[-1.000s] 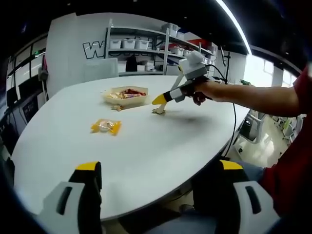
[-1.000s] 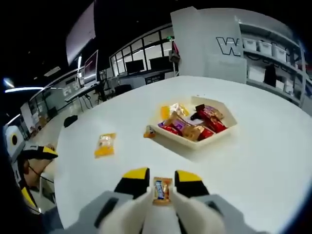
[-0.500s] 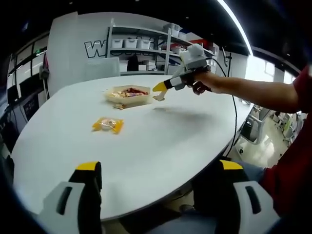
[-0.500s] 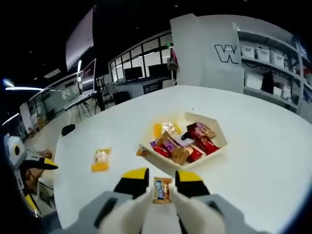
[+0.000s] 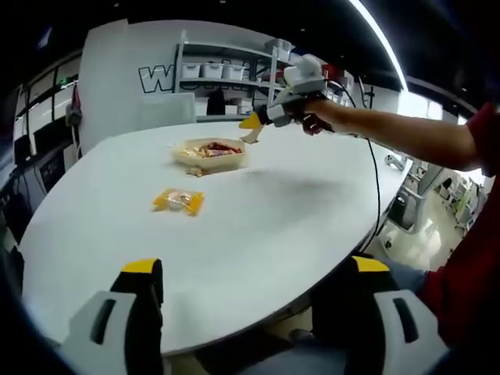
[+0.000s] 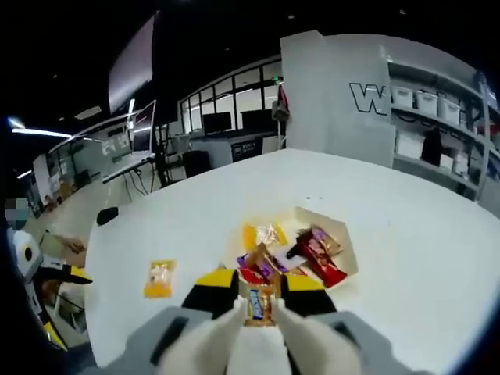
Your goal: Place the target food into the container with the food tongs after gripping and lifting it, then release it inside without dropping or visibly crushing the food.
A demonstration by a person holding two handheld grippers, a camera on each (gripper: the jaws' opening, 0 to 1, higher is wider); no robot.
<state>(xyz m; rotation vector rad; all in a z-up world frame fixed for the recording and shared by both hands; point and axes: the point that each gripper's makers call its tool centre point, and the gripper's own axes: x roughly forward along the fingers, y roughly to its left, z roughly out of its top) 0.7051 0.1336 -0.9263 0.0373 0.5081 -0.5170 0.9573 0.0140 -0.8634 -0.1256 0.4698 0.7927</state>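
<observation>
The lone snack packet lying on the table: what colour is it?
Yellow packet; clearest in the left gripper view.

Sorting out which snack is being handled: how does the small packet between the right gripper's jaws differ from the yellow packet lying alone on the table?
The gripped packet is held off the table by the right gripper; the yellow packet lies flat on the white table, untouched.
The gripped packet is orange-brown with a blue label; the yellow packet is bright yellow with a pale centre.
The gripped packet is close by the tray; the yellow packet lies well apart from it.
Both are small wrapped snacks.
</observation>
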